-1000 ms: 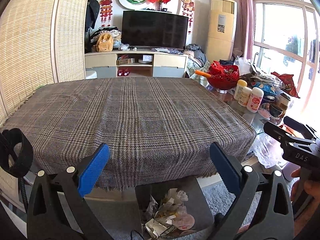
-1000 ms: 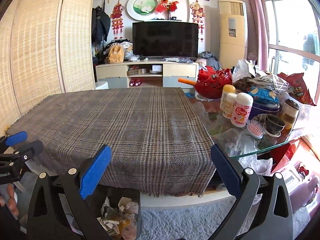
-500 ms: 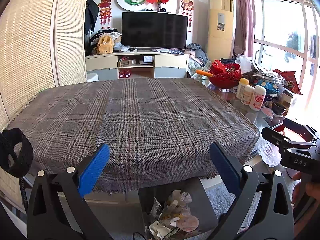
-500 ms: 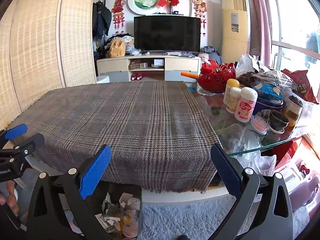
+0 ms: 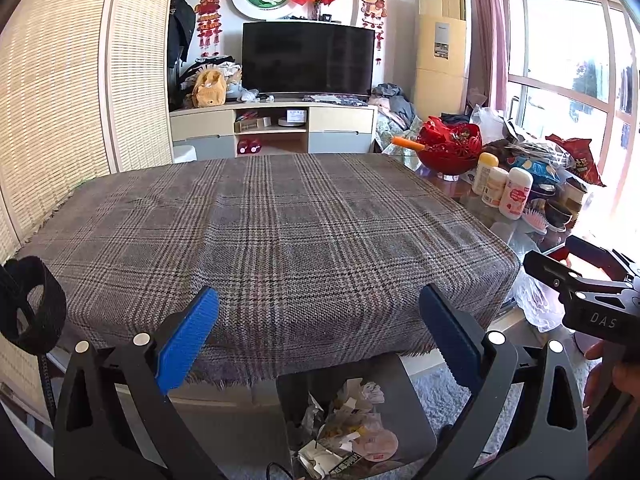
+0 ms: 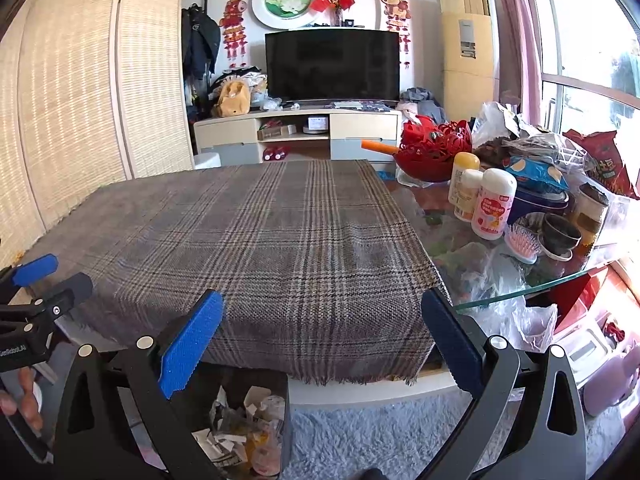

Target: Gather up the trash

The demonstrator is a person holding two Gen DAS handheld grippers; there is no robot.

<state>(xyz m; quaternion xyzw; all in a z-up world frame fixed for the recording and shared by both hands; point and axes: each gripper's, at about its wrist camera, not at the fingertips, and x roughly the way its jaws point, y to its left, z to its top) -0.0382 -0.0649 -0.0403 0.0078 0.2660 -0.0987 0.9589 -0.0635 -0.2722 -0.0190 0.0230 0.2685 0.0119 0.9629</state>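
A dark trash bin [image 5: 404, 384] stands on the floor below the table's near edge, filled with crumpled paper and wrappers [image 5: 352, 428]. My left gripper [image 5: 318, 332] hangs open above it, nothing between its blue pads. My right gripper [image 6: 320, 336] is open too, with the same bin [image 6: 280, 408] at its lower left. Each gripper shows at the edge of the other's view: the right one [image 5: 580, 280] and the left one [image 6: 44, 284]. The plaid cloth [image 5: 260, 248] over the table carries no trash.
On the glass tabletop [image 6: 500, 276] right of the cloth stand white bottles [image 6: 494, 204], a red basket [image 6: 434, 152], a pink brush [image 6: 522, 244], bowls and snack bags. A pale blue rug [image 6: 360, 432] covers the floor. A woven screen [image 5: 52, 100] stands left, a TV cabinet [image 5: 276, 124] behind.
Both grippers have drawn back and risen slightly from the table; the table and the bin sit a little farther off. Both stay open and hold nothing.
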